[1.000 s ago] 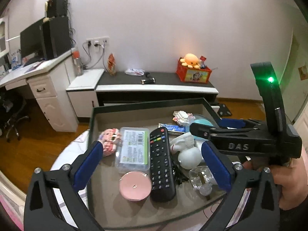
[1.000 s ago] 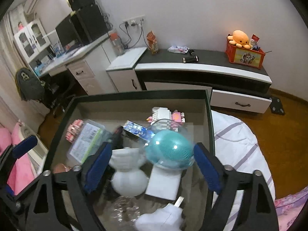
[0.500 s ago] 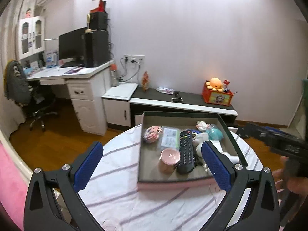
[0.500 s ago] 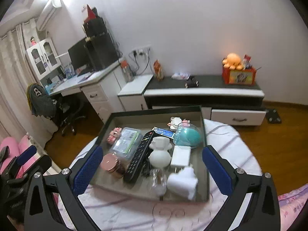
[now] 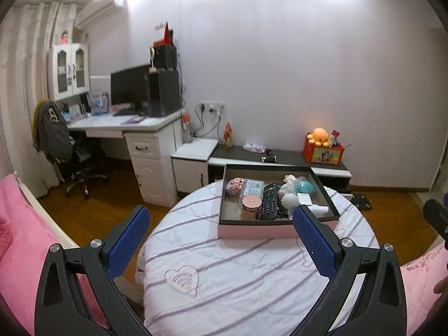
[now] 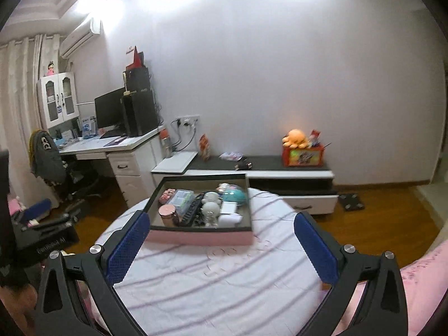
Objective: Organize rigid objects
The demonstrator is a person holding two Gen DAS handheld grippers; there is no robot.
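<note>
A pink-sided box (image 5: 252,230) (image 6: 196,236) with a dark inside stands on a round table with a striped white cloth (image 5: 238,274) (image 6: 218,277). It holds a black remote (image 5: 269,201), a rose-gold tin (image 5: 251,206) (image 6: 168,212), a clear case with a green label (image 5: 252,187), a teal ball (image 5: 303,186) (image 6: 236,196), white figures (image 6: 210,204) and a white charger (image 6: 229,218). My left gripper (image 5: 221,240) and my right gripper (image 6: 221,246) are both open, held back from the box with nothing between their fingers.
A white desk (image 5: 126,124) with a monitor and a chair draped in a jacket (image 5: 53,134) stands at the left. A low dark cabinet (image 5: 280,158) along the wall carries a red box with an orange plush (image 5: 322,145). Pink bedding (image 5: 19,238) lies at both sides.
Both grippers have pulled far back and up from the box, which now looks small on the round table. Nothing was picked up.
</note>
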